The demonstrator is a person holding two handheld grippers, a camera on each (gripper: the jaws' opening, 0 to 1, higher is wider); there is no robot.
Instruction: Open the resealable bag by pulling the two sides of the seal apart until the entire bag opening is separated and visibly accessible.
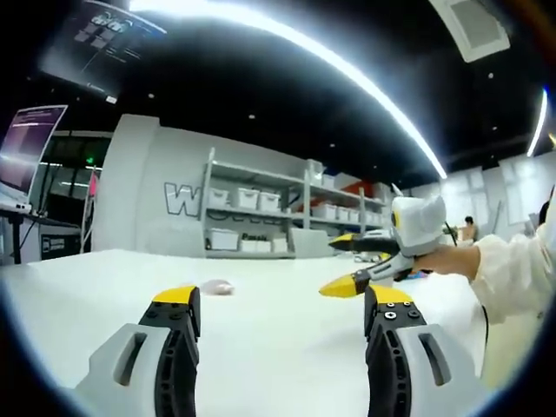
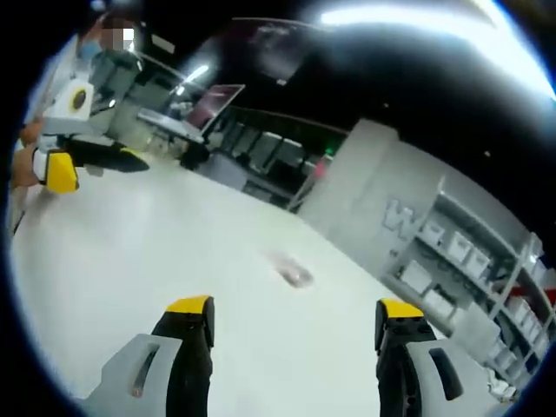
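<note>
Jaws, left: left gripper (image 1: 282,300) jaws stand wide apart, yellow tips up, nothing between them.
Jaws, right: right gripper (image 2: 295,308) jaws also spread wide, nothing held; it also shows in the left gripper view (image 1: 365,261), right of the bag, jaws parted there too.
Table: white table (image 1: 261,347) runs under both grippers; bare apart from the bag.
Bag: resealable bag (image 1: 217,287) lies flat on the table, ahead of the left gripper's jaws and a bit left of their gap; in the right gripper view (image 2: 293,274) it sits ahead of those jaws, roughly centred. Small, pale, translucent; blurred, so seal state cannot be read.
Contact: neither gripper touches the bag; both well apart from it.
Progress: judged not started. No side of the seal is gripped, no pull under way. Left to do: reach the bag, take one side of the seal in each gripper, pull apart along the whole opening.
Person: sleeve and hand (image 1: 512,269) right of the bag, holding the right gripper.
Behind bag: grey wall (image 1: 148,200), then shelves (image 1: 261,208) with white bins.
Writing: large white "W" on the wall, remaining letters hidden by the shelves. Bin labels too small to read.
Screen: monitor (image 1: 26,148) far left of the bag, text unreadable.
</note>
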